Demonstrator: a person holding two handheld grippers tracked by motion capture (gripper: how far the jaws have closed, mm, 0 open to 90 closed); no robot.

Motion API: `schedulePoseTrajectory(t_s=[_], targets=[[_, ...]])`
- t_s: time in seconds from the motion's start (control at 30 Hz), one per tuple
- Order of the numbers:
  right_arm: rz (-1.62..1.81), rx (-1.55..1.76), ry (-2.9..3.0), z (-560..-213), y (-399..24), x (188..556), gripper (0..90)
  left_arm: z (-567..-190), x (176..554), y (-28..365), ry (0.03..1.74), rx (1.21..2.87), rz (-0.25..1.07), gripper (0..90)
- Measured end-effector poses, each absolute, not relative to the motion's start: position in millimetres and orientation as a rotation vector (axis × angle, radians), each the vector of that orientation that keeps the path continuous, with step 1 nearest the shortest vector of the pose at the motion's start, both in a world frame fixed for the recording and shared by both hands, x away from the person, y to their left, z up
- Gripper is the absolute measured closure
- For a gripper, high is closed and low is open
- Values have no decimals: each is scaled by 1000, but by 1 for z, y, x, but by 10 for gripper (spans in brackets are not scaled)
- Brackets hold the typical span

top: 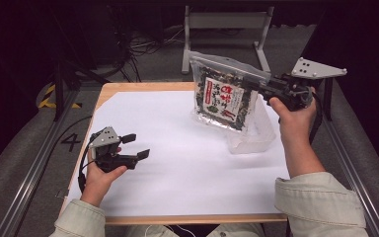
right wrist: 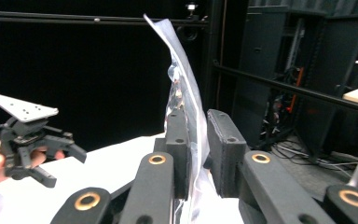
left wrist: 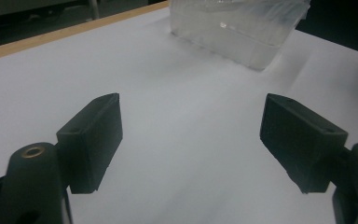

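Observation:
A clear plastic bag (top: 223, 94) with dark contents and a red-and-white label hangs in the air over the table's right half. My right gripper (top: 259, 85) is shut on its upper right edge. In the right gripper view the bag's thin film (right wrist: 189, 112) stands edge-on, pinched between the two black jaws. My left gripper (top: 135, 146) rests low near the table's left side, open, with nothing between its fingers (left wrist: 93, 140). It appears at the left of the right gripper view as the other gripper (right wrist: 28, 140).
A clear plastic container (top: 254, 136) sits on the white sheet (top: 177, 168) below the hanging bag, and shows ahead of my left gripper as the container (left wrist: 242, 28). The wooden table edge (top: 143, 87) borders the sheet. A white frame (top: 227, 22) and cables lie beyond the table.

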State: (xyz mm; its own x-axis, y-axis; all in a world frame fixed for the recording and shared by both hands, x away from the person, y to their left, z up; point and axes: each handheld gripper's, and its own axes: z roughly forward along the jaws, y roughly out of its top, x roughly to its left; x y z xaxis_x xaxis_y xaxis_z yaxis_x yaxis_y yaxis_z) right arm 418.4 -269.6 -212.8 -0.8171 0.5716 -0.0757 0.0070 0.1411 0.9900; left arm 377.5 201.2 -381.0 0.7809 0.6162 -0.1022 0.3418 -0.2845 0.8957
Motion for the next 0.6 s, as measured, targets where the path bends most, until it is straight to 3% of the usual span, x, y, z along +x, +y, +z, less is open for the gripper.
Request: schedulePoseTrajectory(t_s=[0.6], targets=[[1621, 645, 1890, -214, -305, 444, 784, -391, 380, 203, 744, 1920, 333, 220]])
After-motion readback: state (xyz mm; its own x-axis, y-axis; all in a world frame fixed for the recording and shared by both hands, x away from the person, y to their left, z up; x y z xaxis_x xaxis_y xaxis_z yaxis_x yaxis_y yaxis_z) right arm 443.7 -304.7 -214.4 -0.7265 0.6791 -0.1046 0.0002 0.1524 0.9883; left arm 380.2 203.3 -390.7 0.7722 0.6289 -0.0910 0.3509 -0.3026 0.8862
